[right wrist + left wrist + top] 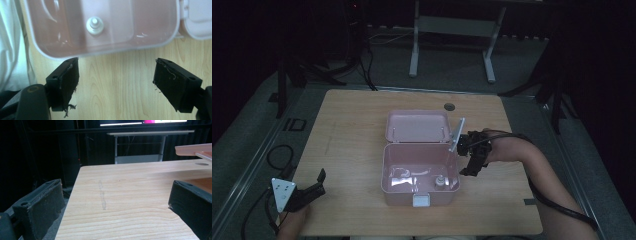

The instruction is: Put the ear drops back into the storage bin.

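Your right claw (473, 159) is apart and empty at the pink box's (420, 165) three o'clock; clear the rim before closing the lid (417, 126). Left claw (312, 187) apart, idle.

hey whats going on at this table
A person works at a wooden table with a two-jaw gripper in each hand. An open pink box sits mid-table, its lid tipped back, and a small white bottle stands inside near the front right corner. The right gripper hangs just outside the box's right wall, jaws open and empty. The left gripper rests at the near left edge, also open with nothing between its jaws.
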The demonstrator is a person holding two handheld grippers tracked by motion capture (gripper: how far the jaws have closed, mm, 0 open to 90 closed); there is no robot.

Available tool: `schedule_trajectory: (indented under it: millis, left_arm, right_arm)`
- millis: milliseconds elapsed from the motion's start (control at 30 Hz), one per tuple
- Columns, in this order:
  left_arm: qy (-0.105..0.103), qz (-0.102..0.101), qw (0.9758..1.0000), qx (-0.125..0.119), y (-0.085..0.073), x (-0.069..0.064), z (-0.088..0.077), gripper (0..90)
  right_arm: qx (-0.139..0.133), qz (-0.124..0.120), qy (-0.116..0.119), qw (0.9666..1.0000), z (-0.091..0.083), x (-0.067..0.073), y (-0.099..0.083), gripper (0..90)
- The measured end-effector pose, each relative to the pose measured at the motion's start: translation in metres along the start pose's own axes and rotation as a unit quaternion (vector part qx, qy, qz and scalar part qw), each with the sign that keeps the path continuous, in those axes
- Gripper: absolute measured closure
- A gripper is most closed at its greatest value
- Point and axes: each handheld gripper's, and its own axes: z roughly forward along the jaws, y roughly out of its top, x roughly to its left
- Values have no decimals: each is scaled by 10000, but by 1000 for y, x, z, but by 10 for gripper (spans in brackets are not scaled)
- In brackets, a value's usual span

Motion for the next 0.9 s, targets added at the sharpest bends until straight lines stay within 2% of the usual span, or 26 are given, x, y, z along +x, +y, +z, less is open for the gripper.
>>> schedule_trajectory:
  millis: [200, 500, 900]
  left_arm:
    - [-4, 5, 10000, -2, 0, 0, 0, 4]
    - [-3, -3, 10000, -1, 0, 0, 0, 4]
    - [-5, -1, 10000, -1, 0, 0, 0, 4]
  right_arm:
    - [28, 226, 52, 9997, 15, -3, -22, 202]
    - [-167, 588, 252, 9978, 47, -5, -52, 202]
    - [-241, 1056, 192, 9939, 80, -5, -83, 205]
